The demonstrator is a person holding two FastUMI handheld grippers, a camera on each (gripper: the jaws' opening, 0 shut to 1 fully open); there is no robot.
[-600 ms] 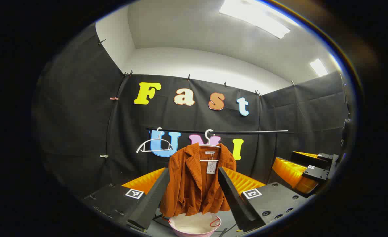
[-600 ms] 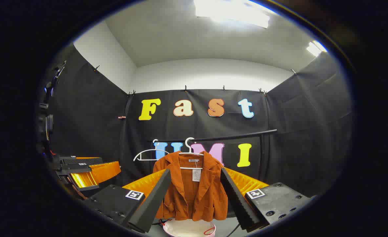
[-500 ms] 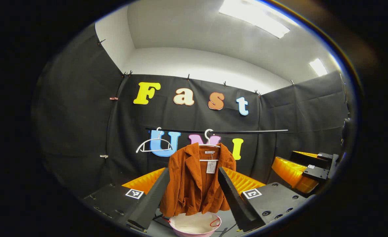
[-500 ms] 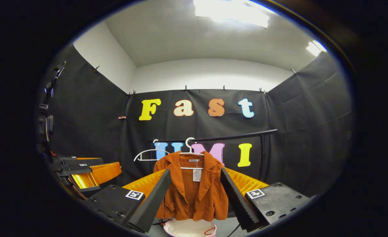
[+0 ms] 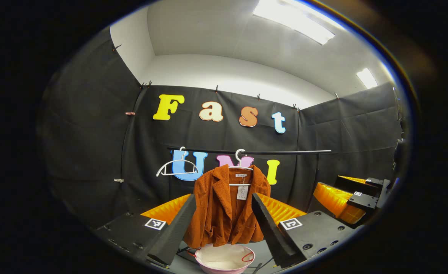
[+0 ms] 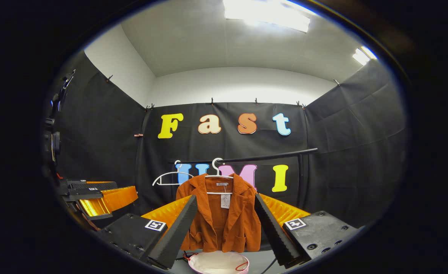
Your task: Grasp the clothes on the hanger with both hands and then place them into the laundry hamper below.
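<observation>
A rust-orange corduroy jacket (image 5: pixel 226 211) (image 6: pixel 220 217) hangs on a white hanger (image 5: pixel 240 167) (image 6: pixel 219 176) from a black rail (image 5: pixel 285 152) (image 6: pixel 269 156). Below it stands a pink laundry hamper (image 5: pixel 224 258) (image 6: pixel 218 262) with a pale lining. My left gripper (image 5: pixel 220 220) stands open, well short of the jacket, its black fingers (image 5: pixel 176 228) framing the garment. In the same way my right gripper (image 6: pixel 224 220) is open and apart from the jacket, nothing between its fingers (image 6: pixel 271 226). The right gripper (image 5: pixel 351 196) also shows at the far right of the left gripper view, the left gripper (image 6: pixel 94 196) at the far left of the right gripper view.
An empty white hanger (image 5: pixel 174 169) (image 6: pixel 167 178) hangs on the rail left of the jacket. Black cloth walls close the booth on three sides. A grey floor (image 5: pixel 264 255) lies around the hamper.
Both views have shifted slightly, so the jacket and hamper sit a little higher in frame. Both grippers stay open; the jacket stays on its hanger.
</observation>
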